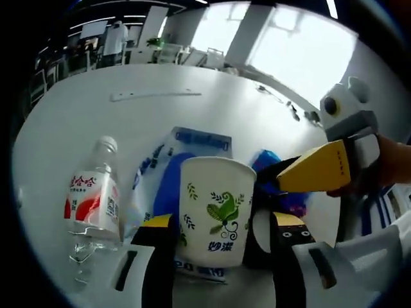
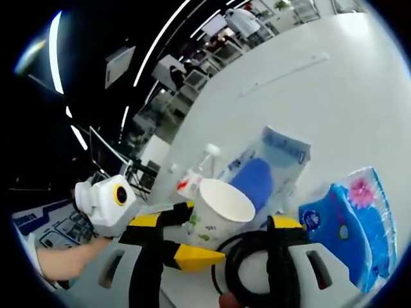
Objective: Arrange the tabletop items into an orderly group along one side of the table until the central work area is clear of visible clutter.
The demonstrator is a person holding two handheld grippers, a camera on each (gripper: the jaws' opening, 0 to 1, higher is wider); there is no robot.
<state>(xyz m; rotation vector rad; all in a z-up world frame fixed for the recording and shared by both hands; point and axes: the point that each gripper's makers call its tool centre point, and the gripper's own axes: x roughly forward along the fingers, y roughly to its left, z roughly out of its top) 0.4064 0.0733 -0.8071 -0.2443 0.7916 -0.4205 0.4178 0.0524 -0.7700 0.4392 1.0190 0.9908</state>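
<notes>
Left gripper view: the left gripper [image 1: 215, 240] rises from the bottom, its two black, yellow-tipped jaws spread wide on either side of a paper cup [image 1: 214, 210].
Paper cup: white with green leaf print, upright, standing between the jaws on a clear plastic packet [image 1: 192, 144]; whether the jaws press its walls cannot be told.
Packet: flat on the white table [image 1: 77, 122], blue label at its far end, blue contents inside.
Water bottle: a clear bottle [image 1: 93, 202] with a red and white label, just left of the cup and packet (toward the table's near left edge).
Right gripper, seen from the left: its yellow jaw tip [image 1: 319, 168] reaches in beside the cup, over a blue pack [image 1: 266, 160].
Far edge: a long pale strip [image 1: 154, 95] lies alone, well apart from the group.
Right gripper view: the right gripper [image 2: 221, 256] has its jaws parted around a coil of black cable [image 2: 247, 266]; a firm hold cannot be told.
Tissue pack: a blue pack [image 2: 350, 224] with a pink flower lies to the right of the coil.
Hand: a person's hand [image 2: 64, 260] holds the left gripper at the left.
</notes>
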